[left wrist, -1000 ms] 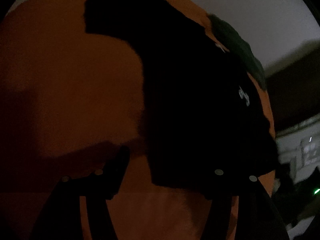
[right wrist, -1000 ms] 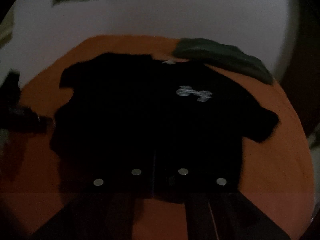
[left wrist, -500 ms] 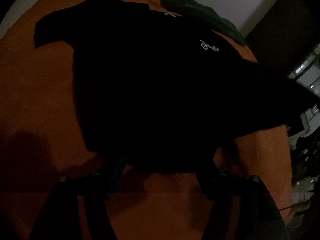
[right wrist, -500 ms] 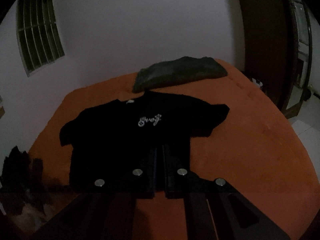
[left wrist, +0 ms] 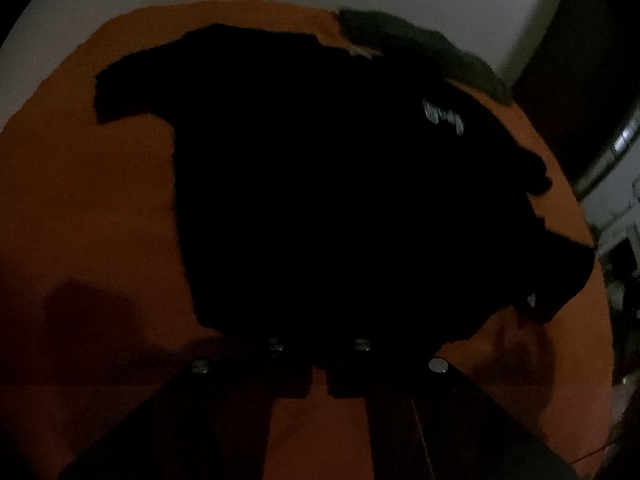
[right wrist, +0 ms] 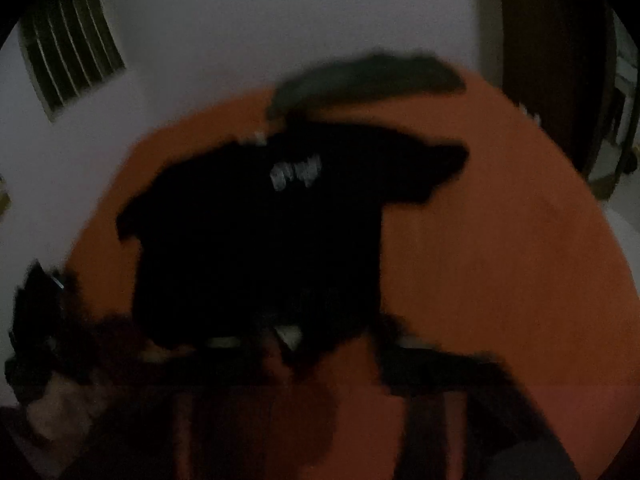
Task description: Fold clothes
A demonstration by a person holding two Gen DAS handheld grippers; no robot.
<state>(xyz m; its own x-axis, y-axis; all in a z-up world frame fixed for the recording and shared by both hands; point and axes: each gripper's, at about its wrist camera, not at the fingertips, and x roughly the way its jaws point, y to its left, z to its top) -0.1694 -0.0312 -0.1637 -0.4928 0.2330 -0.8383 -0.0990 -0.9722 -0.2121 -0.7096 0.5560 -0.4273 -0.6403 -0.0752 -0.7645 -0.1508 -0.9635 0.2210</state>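
Since 0.5 s ago the left gripper (left wrist: pixel 318 376) has narrowed to a thin slit at the hem of the black T-shirt (left wrist: pixel 340 200); a pinch on the cloth cannot be confirmed. Right gripper (right wrist: pixel 332 356): fingers now spread wide apart, view motion-blurred. Shirt lies flat mid-surface on the orange bed (left wrist: pixel 80 200); dark green folded garment (left wrist: pixel 424 52) at the far edge, touching the collar.

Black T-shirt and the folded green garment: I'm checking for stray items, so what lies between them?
Nothing separate: in the left wrist view the black T-shirt collar reaches the green garment, with only a sliver of orange surface beside it.
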